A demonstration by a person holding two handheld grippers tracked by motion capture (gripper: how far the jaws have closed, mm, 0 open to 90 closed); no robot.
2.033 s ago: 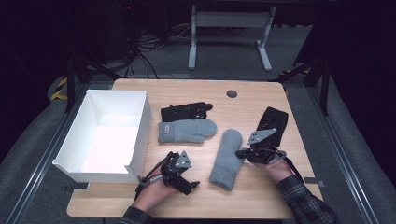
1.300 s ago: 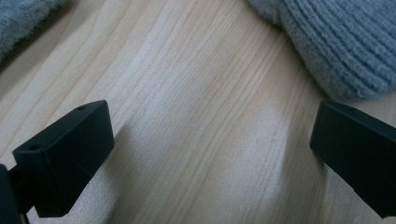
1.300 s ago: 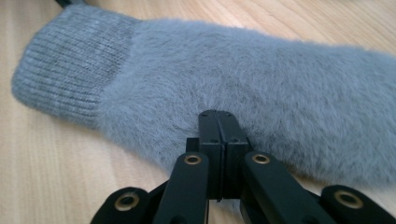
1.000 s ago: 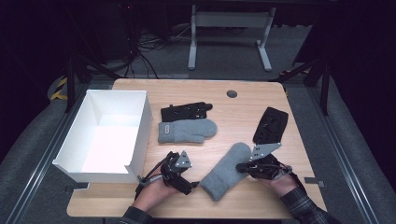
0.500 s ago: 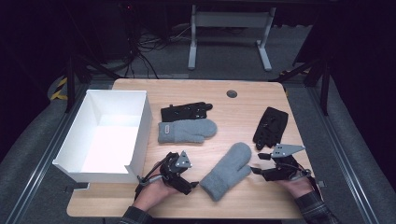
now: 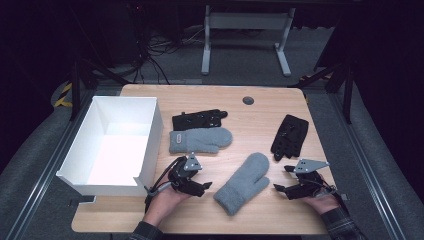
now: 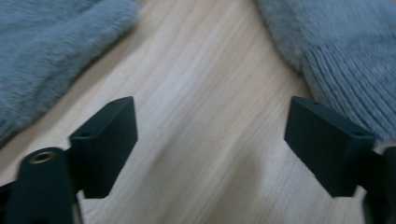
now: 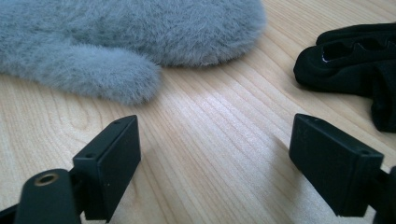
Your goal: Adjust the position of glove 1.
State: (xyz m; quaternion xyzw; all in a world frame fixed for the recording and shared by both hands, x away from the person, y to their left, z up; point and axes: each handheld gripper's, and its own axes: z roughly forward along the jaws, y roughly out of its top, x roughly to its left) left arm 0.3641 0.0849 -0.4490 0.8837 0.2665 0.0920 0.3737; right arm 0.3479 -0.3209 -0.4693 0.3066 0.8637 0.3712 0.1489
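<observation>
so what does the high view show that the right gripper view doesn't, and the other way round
High view alone: the white box, the second grey mitten and the left gripper.

Right gripper view alone: the right gripper seen close, jaws apart over bare wood.

Both: the near grey mitten, the black glove and the wooden table.

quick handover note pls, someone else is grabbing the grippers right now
Left gripper: jaws apart, just been closing, nothing between them, by the white box.
Right gripper: jaws just opened, holding nothing, beside the near grey mitten.
Second grey mitten lies mid-table, one black glove behind it, the other black glove at right.
Done: near mitten let go.
Left: nothing is in the box yet.
</observation>
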